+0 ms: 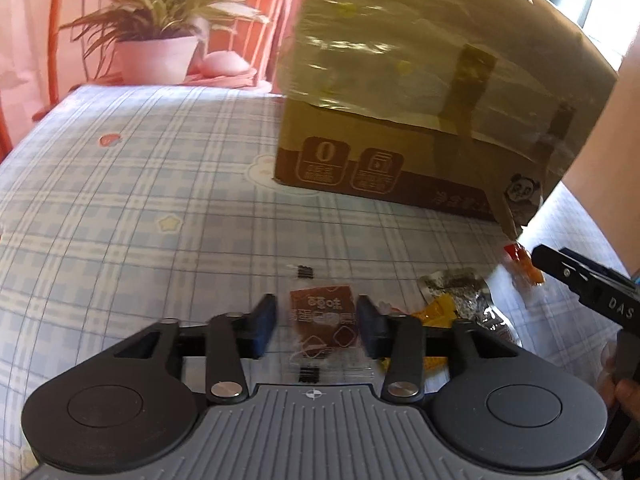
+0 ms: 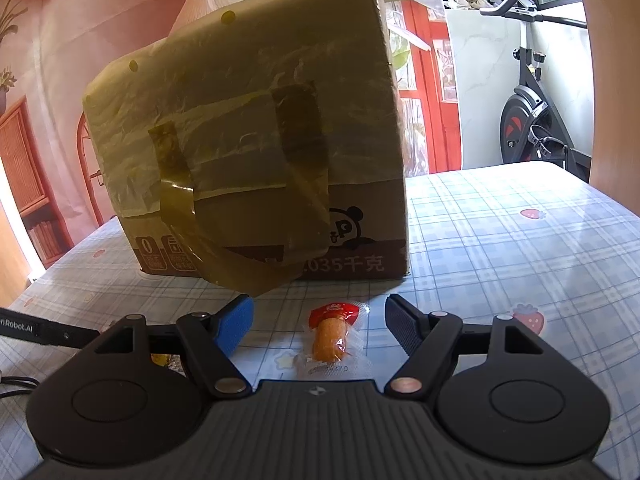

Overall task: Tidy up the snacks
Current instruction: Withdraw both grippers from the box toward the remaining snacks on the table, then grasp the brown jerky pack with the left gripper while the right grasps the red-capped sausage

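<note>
Between the spread, untouching pads of the left gripper [image 1: 316, 326] lay a brown snack packet [image 1: 322, 328]; the right gripper [image 2: 319, 326] gaped around a sausage snack [image 2: 332, 334]. Only its view read "035千克" on the cardboard box [image 2: 256, 140].

plaid table [image 1: 120, 200] — box [image 1: 400, 152], snack packets [image 1: 322, 320].

Snacks near the taped cardboard box [image 2: 256, 140]

Brown sachet [image 1: 322, 322] flat, well in front of box; orange sausage snack [image 2: 331, 336], red-topped, clear-wrapped, just before box; foil packets [image 1: 460, 300] between.
</note>
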`<state>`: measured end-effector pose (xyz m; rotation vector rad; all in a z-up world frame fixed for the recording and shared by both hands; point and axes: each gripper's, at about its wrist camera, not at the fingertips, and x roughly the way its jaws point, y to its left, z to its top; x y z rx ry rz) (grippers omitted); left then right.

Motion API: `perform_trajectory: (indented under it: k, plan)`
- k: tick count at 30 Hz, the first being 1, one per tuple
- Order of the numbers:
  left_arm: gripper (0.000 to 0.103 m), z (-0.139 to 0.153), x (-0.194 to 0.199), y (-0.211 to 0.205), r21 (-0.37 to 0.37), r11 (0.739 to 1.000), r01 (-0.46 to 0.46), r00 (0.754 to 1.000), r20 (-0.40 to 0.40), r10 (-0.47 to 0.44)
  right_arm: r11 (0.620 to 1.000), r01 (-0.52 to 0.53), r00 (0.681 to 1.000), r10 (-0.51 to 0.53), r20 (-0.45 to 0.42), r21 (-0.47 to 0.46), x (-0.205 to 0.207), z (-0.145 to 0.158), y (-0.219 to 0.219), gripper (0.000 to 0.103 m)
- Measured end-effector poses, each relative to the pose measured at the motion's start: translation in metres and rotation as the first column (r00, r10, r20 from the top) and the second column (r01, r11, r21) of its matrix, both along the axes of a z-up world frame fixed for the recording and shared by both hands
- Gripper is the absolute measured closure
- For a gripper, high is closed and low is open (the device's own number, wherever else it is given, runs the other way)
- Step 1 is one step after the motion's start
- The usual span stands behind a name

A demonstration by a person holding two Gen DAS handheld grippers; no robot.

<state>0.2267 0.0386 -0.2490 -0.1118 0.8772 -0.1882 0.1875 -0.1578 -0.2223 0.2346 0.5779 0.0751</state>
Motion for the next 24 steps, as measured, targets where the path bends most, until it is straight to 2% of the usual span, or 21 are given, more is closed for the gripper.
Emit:
perform_trajectory:
  k: [8, 14, 19, 24]
  plan:
    - [0.051, -0.003, 0.003, -0.012, 0.076, 0.996, 0.044, 0.998, 0.032, -0.046, 1.0, -0.003, 1.0, 0.003, -0.007, -0.001, 0.001, -0.001, 0.0, 0.028]
    - [0.052, -0.006, -0.002, -0.023, 0.168, 0.983, 0.08, 0.994, 0.064, -0.092, 1.0, -0.003, 1.0, 0.003, -0.012, -0.002, 0.002, -0.001, 0.0, 0.028]
    - [0.057, -0.004, -0.008, -0.018, 0.156, 0.985, 0.077, 0.994, 0.071, -0.089, 1.0, -0.004, 1.0, 0.004, -0.017, -0.005, 0.002, -0.002, 0.001, 0.028]
    - [0.059, -0.003, -0.01, -0.007, 0.107, 0.993, 0.05, 0.996, 0.075, -0.058, 1.0, -0.008, 0.999, 0.007, -0.036, -0.016, 0.005, -0.003, 0.001, 0.028]
